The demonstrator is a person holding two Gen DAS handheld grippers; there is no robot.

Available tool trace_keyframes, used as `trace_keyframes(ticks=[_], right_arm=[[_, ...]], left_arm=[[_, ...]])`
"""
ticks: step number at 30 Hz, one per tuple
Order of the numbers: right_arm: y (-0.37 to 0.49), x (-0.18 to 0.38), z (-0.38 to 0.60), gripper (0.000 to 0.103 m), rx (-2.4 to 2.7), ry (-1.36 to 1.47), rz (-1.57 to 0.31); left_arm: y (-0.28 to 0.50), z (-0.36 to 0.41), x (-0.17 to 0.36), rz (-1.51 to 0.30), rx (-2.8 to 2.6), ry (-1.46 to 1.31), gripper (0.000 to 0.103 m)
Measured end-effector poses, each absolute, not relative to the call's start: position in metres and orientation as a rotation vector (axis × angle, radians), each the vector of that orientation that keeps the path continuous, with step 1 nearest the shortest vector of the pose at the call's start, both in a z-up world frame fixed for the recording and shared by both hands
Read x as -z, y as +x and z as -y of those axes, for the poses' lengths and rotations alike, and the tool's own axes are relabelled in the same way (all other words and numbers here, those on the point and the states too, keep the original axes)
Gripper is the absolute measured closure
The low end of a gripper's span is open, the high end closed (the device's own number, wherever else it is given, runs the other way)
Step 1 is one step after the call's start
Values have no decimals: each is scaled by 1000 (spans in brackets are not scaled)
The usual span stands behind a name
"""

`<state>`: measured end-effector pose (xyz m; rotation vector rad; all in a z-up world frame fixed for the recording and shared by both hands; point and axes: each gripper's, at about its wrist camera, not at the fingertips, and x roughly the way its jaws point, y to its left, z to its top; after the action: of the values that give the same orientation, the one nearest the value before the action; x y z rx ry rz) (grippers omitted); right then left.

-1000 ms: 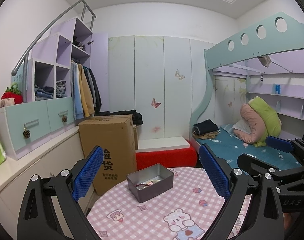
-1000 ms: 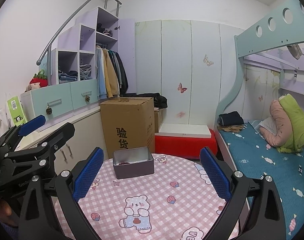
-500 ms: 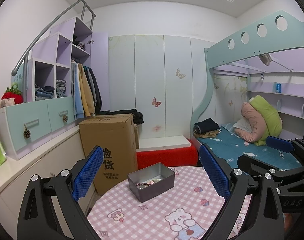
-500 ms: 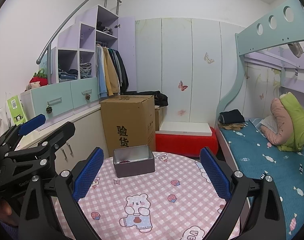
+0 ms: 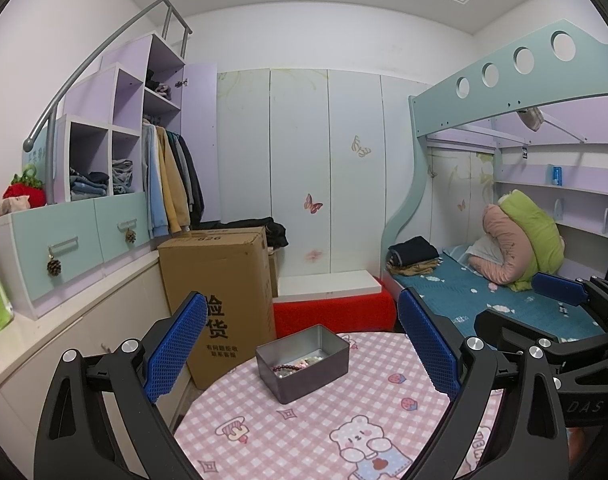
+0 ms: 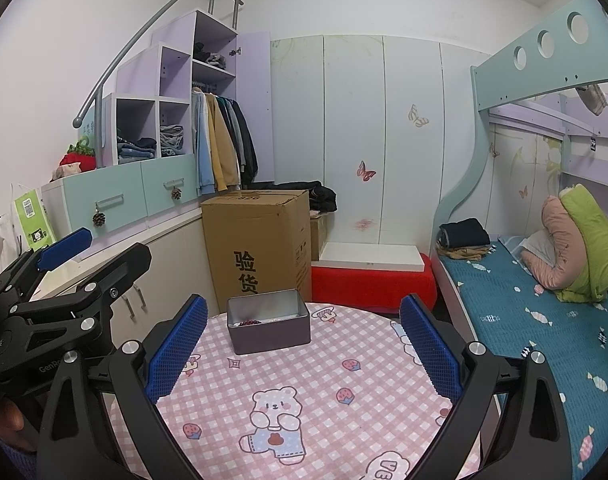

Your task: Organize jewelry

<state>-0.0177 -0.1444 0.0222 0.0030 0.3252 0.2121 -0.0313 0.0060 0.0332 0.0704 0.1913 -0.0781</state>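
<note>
Hovering spread and empty, both tongs, left (image 5: 301, 354) and right (image 6: 304, 350), faced the jewelry tin (image 5: 302, 362) on the surface (image 6: 304, 392), seemingly poised to reach in.

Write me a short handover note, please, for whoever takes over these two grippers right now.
Left gripper: open, empty, held above the near edge of the round table.
Right gripper: open, empty, also held above the table and short of the tin.
Grey metal tin: stands lidless at the far side of the table. Inside lie a dark red bead bracelet and some small pale pieces beside it.
Done: jewelry lies in the tin, and I see none loose on the tablecloth.
Left: neither gripper touches anything. Whether more pieces remain elsewhere, the views do not show.
</note>
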Motion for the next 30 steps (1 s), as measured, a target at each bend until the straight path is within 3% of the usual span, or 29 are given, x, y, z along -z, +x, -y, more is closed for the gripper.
trace_keyframes(ticks=[30], right_arm=[[-17,-22,145,9,-213,4,-328]], left_arm=[[-30,-8,-30,-197,78,69,10]])
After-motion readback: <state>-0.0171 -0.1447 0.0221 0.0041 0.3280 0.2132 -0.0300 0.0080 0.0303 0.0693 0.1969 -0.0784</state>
